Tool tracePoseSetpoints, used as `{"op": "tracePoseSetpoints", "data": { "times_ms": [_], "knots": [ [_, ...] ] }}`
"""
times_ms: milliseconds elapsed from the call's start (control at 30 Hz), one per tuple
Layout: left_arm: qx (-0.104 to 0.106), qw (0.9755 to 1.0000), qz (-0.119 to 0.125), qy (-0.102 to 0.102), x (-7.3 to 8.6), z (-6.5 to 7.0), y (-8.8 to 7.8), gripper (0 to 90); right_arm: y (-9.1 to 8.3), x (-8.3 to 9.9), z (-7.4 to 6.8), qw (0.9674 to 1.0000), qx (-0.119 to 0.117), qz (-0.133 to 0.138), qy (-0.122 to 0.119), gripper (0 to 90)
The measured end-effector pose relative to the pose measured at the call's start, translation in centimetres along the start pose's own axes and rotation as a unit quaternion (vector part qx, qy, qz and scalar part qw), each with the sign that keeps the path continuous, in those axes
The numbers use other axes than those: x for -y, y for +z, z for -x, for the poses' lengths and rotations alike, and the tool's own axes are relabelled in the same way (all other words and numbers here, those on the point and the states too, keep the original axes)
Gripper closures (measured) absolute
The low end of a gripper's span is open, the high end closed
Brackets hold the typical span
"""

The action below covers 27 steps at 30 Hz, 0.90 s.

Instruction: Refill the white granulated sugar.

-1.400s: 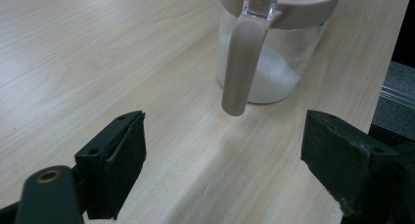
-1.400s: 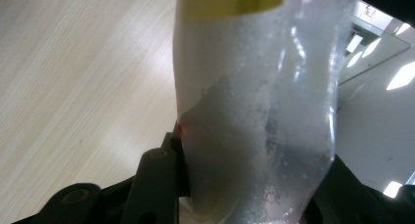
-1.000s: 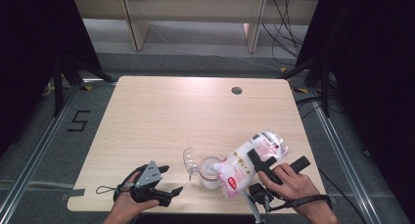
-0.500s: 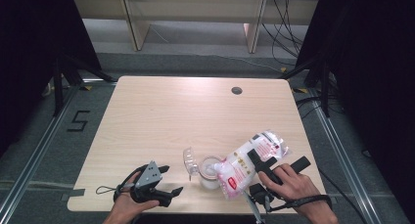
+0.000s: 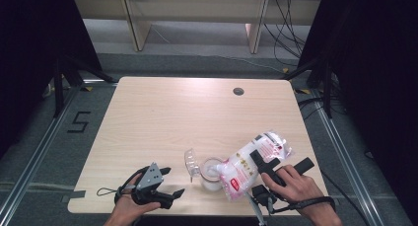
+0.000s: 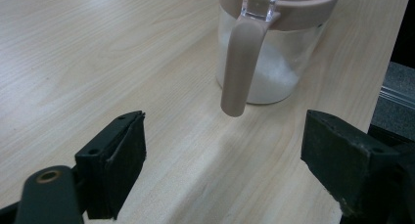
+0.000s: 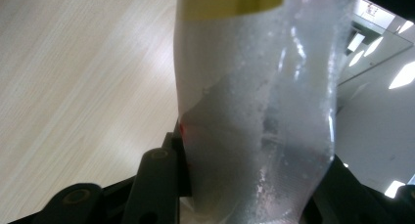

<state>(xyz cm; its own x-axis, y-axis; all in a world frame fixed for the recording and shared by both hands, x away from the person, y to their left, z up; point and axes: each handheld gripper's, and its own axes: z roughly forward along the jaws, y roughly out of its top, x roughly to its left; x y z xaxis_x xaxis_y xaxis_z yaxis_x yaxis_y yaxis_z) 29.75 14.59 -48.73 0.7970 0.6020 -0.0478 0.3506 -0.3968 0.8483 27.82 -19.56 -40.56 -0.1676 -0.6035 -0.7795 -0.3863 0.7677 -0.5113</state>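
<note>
A clear jar (image 5: 211, 175) with a beige rim stands near the table's front edge, its hinged lid (image 5: 191, 162) flipped open to the left. It holds white grains (image 6: 274, 75), and a beige latch (image 6: 241, 67) hangs down its side. My right gripper (image 5: 263, 163) is shut on a plastic bag of white grains (image 5: 251, 162), tilted with its lower end over the jar's mouth. The bag (image 7: 254, 111) sits squeezed between the jaws. My left gripper (image 5: 170, 182) rests open on the table left of the jar (image 6: 271, 43), nothing between its fingers (image 6: 120, 160).
The wooden table (image 5: 162, 117) has a round cable hole (image 5: 238, 92) at its far right. Shelf legs and cables stand on the floor beyond the far edge. Dark curtains hang on both sides.
</note>
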Motion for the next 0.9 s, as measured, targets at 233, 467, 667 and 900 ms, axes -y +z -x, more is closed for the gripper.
{"op": "tracePoseSetpoints", "data": {
  "times_ms": [233,467,667,900],
  "knots": [
    [0.003,1.0,0.0,-0.003,0.02,-0.01,0.06,16.4,-0.08,0.09,0.07,1.0,-0.001,-0.001,0.005,65.0],
    [0.003,1.0,0.001,-0.006,0.02,-0.02,0.1,16.4,-0.11,0.08,0.03,1.0,0.0,-0.003,0.007,65.4],
    [-0.002,1.0,-0.001,-0.002,-0.01,-0.01,-0.05,16.4,-0.05,0.06,-0.1,0.9999,0.015,0.002,0.004,65.8],
    [0.003,1.0,0.002,-0.006,0.03,0.03,0.1,16.4,-0.08,0.04,-0.05,0.9999,0.014,0.004,0.001,66.0]
  ]
}}
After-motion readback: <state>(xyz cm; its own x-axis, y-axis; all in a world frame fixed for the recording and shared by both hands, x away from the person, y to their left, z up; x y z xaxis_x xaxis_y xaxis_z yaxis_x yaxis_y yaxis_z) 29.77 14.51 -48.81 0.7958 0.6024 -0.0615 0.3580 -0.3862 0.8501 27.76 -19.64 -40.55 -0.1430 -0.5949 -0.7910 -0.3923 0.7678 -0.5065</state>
